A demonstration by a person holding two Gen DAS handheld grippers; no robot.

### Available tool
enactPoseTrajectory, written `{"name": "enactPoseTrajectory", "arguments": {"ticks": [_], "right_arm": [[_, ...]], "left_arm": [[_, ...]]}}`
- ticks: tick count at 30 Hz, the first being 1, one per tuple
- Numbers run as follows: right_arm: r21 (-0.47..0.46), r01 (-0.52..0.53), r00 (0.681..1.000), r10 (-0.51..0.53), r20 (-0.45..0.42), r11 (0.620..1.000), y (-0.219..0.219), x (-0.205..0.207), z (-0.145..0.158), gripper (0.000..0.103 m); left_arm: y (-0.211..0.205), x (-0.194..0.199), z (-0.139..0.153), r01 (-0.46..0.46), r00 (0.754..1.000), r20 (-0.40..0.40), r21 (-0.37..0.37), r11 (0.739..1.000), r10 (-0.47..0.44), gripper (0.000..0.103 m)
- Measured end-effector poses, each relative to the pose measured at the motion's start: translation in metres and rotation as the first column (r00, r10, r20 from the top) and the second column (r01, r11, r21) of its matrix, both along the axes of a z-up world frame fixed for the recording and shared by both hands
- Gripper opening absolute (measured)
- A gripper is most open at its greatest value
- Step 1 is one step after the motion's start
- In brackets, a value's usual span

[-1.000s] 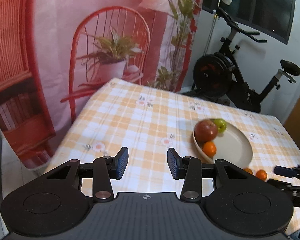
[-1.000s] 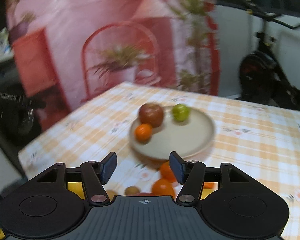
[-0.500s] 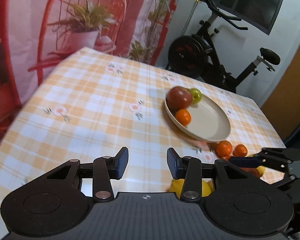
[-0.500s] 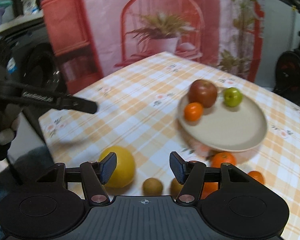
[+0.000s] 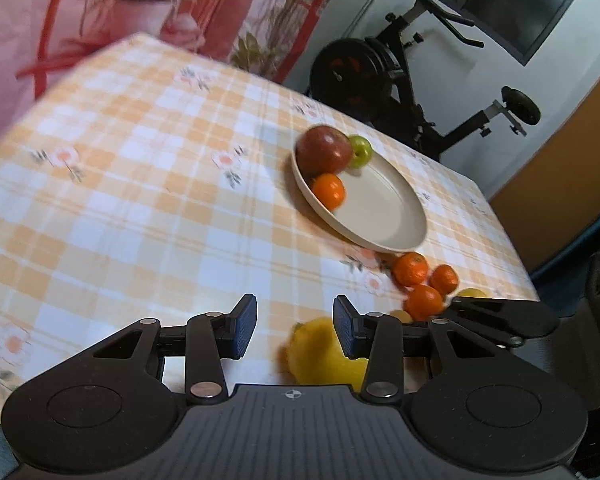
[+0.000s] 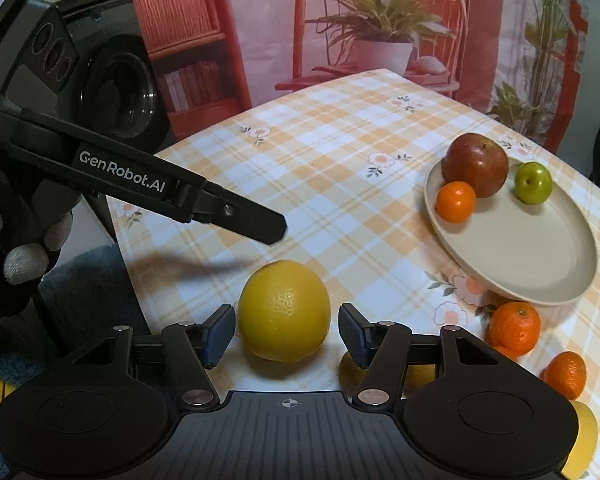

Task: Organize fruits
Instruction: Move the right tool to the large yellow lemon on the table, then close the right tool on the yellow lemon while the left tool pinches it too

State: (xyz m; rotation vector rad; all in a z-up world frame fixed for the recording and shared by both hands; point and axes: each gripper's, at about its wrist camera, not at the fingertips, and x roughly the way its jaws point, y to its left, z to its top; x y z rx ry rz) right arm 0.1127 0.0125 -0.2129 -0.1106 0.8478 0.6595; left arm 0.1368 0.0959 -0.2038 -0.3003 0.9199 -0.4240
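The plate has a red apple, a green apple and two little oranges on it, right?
Not quite. The plate holds the red apple, the green apple and just one little orange, as the right wrist view shows. The other little oranges lie on the tablecloth beside the plate.

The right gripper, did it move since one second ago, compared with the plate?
Yes. The right gripper swung left, away from the plate, which was ahead of it earlier; now its open jaws flank the big yellow fruit without touching.
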Motion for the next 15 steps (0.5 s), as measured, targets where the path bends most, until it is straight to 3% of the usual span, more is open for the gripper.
{"name": "enactPoseTrajectory", "arguments": {"ticks": [15], "right_arm": [[0.022, 0.006, 0.999, -0.005, -0.048, 1.0, -0.001, 0.006, -0.017, 0.051]], "left_arm": [[-0.014, 0.001, -0.012, 0.043, 0.998, -0.035, -0.026, 0.999, -0.044, 0.044]]}}
